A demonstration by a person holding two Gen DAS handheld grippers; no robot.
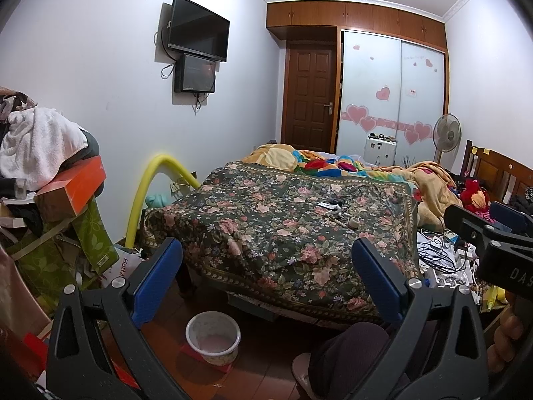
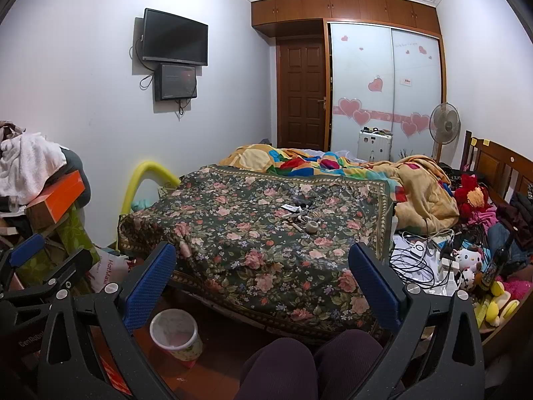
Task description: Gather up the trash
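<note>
Fingers apart — white bin upright, unlidded

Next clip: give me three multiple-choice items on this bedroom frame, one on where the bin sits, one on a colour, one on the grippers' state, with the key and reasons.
1. Where is the waste bin?
A. On the floor at the foot of the bed
B. On the floral bedspread
C. Beside the fan

2. What colour is the box on the left pile?
A. Green
B. Orange
C. White

3. What state are the left gripper and right gripper in?
A. Both shut on trash
B. One holds the bin
C. Both open, holding nothing

Key: 1 A, the bin stands on the wooden floor below the floral bedspread edge; 2 B, its faces are orange; 3 C, the blue fingers stand wide apart with nothing between them.
</note>
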